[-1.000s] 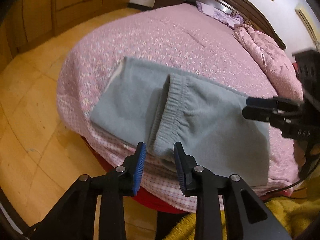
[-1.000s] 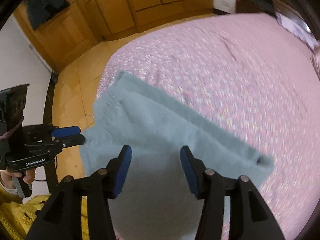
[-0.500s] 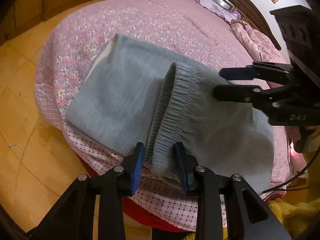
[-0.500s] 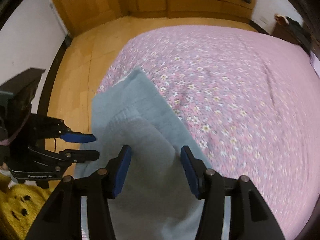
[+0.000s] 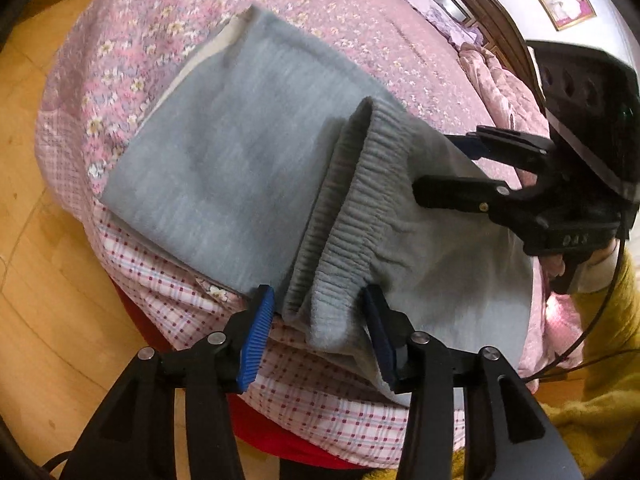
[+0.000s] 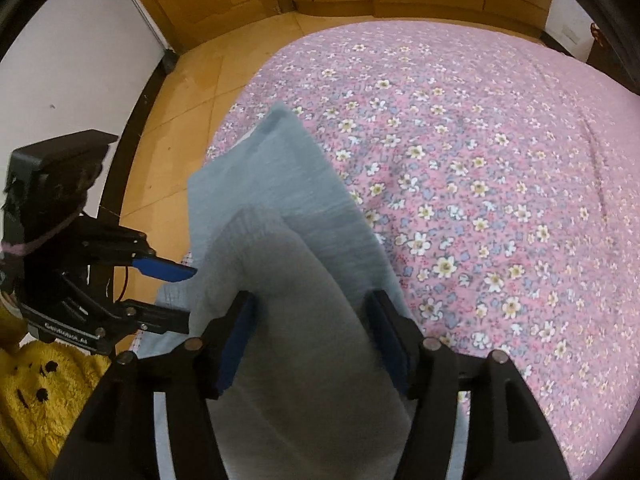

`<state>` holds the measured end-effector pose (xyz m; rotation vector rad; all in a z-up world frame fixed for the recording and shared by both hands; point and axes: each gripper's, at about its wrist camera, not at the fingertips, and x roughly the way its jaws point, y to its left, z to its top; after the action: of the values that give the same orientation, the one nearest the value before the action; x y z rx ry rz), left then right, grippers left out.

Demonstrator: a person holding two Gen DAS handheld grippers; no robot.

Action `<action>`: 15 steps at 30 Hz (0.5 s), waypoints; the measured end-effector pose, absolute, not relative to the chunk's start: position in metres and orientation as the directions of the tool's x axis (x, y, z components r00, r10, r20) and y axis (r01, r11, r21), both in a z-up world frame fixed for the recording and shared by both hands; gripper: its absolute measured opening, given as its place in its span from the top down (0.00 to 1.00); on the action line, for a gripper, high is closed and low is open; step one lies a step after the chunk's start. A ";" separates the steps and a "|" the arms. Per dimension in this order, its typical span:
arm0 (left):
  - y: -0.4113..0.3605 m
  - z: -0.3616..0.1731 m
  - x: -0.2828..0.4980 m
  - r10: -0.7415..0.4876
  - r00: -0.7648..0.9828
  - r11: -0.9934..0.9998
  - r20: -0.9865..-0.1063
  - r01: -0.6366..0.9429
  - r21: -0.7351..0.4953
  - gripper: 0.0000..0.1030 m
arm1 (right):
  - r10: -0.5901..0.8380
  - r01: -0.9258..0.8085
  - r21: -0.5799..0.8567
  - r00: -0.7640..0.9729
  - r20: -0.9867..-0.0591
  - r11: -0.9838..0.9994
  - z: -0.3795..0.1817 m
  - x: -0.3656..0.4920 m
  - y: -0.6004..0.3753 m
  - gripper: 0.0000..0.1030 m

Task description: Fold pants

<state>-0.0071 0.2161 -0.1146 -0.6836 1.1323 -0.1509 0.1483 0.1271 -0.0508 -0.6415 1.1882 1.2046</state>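
The grey pants (image 5: pixel 256 160) are lying at the near corner of the pink flowered bedspread (image 6: pixel 500 160), filling the middle of the left wrist view, with the ribbed waistband (image 5: pixel 356 208) doubled over on top. This looks like the letting-go at the end of a fold. The left gripper (image 5: pixel 320 332), at the lower middle of its view, is opening its jaws with the waistband end sitting loosely between them, the pads no longer pressing. The right gripper (image 6: pixel 312 336) is opening too, its blue pads standing apart on either side of the raised grey fold (image 6: pixel 296 288). Next, I'd judge, both need to be drawing clear without dragging the cloth, then pressing the bundle flat or making another fold. How many layers are lying underneath is hard to tell, the pants are running off the bottom edge of the right wrist view, and the person is showing only as a yellow sleeve (image 5: pixel 616 292) at the right edge.
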 end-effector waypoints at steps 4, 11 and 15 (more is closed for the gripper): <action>0.218 -0.117 -0.007 -0.463 0.440 0.774 -0.769 -0.221 -0.593 0.62 | 0.372 -0.935 0.199 -0.081 -0.925 0.293 -0.050 0.151 0.129 0.39; 0.214 -0.112 -0.008 -0.427 0.442 0.821 -0.789 -0.176 -0.543 0.61 | 0.385 -0.944 0.151 -0.028 -0.923 0.294 -0.042 0.137 0.106 0.47; 0.209 -0.110 -0.008 -0.443 0.467 0.800 -0.765 -0.178 -0.573 0.74 | 0.393 -0.943 0.148 -0.020 -0.919 0.298 -0.040 0.128 0.103 0.76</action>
<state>-0.0083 0.2092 -0.1098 -0.6540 1.0925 -0.1779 0.1281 0.1030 -0.0397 -0.6423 1.1130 1.1881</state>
